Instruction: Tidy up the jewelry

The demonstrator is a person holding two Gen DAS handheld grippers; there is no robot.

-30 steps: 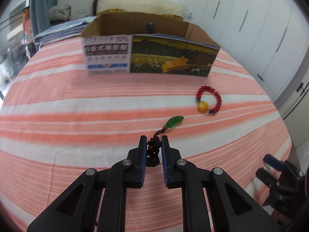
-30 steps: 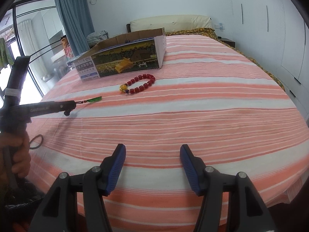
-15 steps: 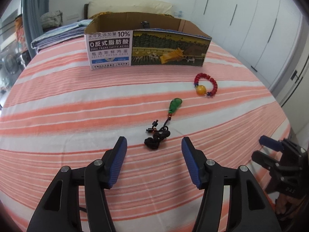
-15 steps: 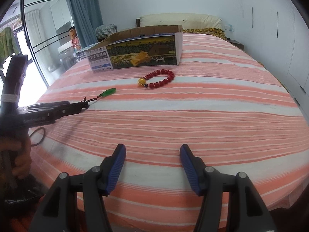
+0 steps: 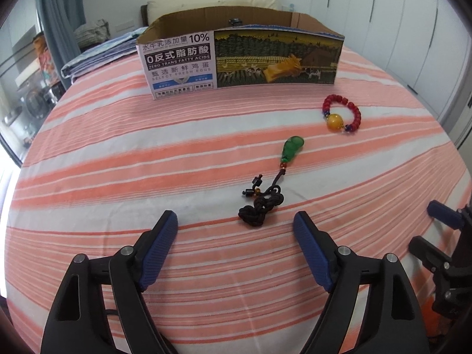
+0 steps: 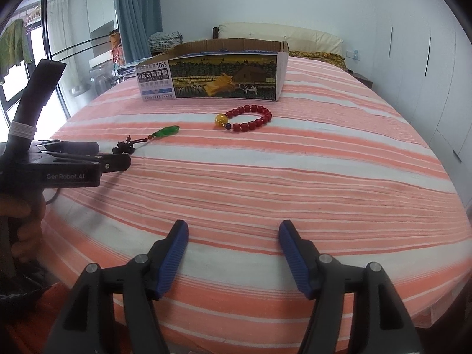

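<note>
Left hand-held gripper (image 5: 235,227) has just spread wide, empty; green pendant necklace (image 5: 273,180) lies free on the bed (image 5: 118,159), pendant end pointing toward the cardboard box (image 5: 242,56).

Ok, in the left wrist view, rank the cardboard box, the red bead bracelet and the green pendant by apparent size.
1. cardboard box
2. red bead bracelet
3. green pendant; counting its black cord, its length rivals the bracelet, so that order is unsure.

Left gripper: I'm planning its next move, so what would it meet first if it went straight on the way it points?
Probably the black knotted cord of the green pendant, lying just ahead between the open left gripper fingers, though depth is unclear.
</note>
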